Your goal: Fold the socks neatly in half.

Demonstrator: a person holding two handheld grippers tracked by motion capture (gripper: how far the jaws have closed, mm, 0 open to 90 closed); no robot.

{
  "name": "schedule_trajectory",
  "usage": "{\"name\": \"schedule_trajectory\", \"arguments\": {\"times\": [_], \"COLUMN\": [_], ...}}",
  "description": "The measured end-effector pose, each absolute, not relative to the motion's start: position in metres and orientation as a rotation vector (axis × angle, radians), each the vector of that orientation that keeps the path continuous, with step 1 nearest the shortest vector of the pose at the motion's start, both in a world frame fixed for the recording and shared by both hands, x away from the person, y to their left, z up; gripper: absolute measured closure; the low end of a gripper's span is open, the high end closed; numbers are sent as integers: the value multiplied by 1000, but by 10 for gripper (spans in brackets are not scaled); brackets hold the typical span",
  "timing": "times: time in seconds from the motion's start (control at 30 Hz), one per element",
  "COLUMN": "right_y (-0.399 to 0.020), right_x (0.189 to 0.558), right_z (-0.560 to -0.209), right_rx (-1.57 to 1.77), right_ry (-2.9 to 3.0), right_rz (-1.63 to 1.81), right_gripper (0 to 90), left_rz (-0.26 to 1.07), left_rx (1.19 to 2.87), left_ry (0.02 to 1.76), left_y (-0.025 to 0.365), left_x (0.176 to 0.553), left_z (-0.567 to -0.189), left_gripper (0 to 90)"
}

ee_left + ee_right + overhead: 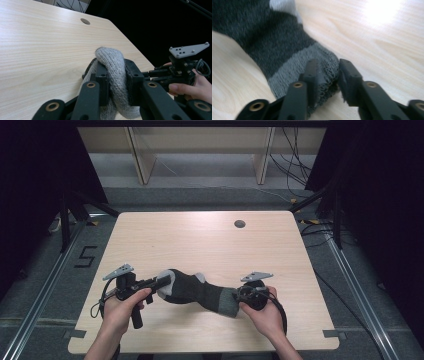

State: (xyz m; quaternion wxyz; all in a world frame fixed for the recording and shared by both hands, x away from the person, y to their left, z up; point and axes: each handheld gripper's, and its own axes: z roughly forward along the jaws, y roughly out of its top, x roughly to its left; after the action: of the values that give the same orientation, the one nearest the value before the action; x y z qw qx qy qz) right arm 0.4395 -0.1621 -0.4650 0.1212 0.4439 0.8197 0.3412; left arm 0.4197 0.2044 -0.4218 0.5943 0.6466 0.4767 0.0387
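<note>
While the pale wooden table (200,245) carries it near its front edge, a dark grey knitted sock with light grey toe, heel and cuff (197,290) lies stretched with its long axis running from about 10 o'clock to 4 o'clock, toe end left, cuff right. At the left, the left gripper (115,75) has its jaws clamped on the light grey toe. At the right, the right gripper (328,72) pinches the cuff's edge. A small round hole (240,224) sits toward 1 o'clock, well apart from the sock.
</note>
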Motion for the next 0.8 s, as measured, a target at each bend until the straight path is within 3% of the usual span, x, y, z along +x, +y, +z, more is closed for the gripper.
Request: {"name": "schedule_trajectory", "arguments": {"times": [0.8], "right_y": [-146], "right_x": [446], "right_z": [-478], "right_rx": [1338], "right_ry": [2414], "right_rz": [1058], "right_gripper": [696], "left_rz": [143], "left_rx": [1521], "left_ry": [1051], "left_y": [182], "left_x": [425], "left_z": [-399], "left_gripper": [752]}}
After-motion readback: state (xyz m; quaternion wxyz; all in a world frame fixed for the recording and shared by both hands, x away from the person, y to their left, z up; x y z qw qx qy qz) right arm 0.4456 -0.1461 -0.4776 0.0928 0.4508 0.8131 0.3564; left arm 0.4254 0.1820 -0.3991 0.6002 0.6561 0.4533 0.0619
